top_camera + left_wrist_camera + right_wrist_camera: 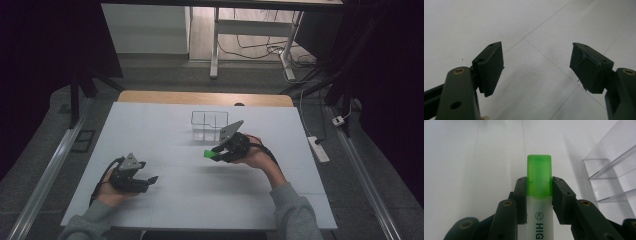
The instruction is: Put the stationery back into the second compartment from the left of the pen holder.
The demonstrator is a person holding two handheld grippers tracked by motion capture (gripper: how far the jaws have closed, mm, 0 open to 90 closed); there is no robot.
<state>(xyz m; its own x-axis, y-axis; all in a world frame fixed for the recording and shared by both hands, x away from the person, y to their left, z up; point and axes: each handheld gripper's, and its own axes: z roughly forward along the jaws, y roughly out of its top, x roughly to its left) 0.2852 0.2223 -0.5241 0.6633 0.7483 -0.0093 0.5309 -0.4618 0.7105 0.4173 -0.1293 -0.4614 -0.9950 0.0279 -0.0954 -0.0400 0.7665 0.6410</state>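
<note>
1. The right claw (539,187) is clamped on a highlighter (539,195), its two jaws pressing the sides just where the green cap meets the pale barrel.
2. In the right gripper view the highlighter's long axis runs straight out along the claw, cap end leading and barrel running back between the jaws; black letters "HIG" read along the barrel.
3. In the high view the right claw (216,152) is held above the middle of the white worktop (165,200), and the green cap of the highlighter (209,154) points toward the person's left, roughly level with the surface.
4. A clear compartment organiser (209,123) stands on the worktop just beyond the right claw, toward the far edge. Its dividers show in the right gripper view (614,167) at the right; nothing can be made out inside its compartments.
5. The left claw (537,67) is spread wide, with bare worktop (536,30) showing between the jaws, and grips nothing.
6. In the high view the left claw (150,180) is low over the near left part of the worktop, well apart from the right claw, jaws pointing toward the person's right. Whether it touches the surface cannot be told.
</note>
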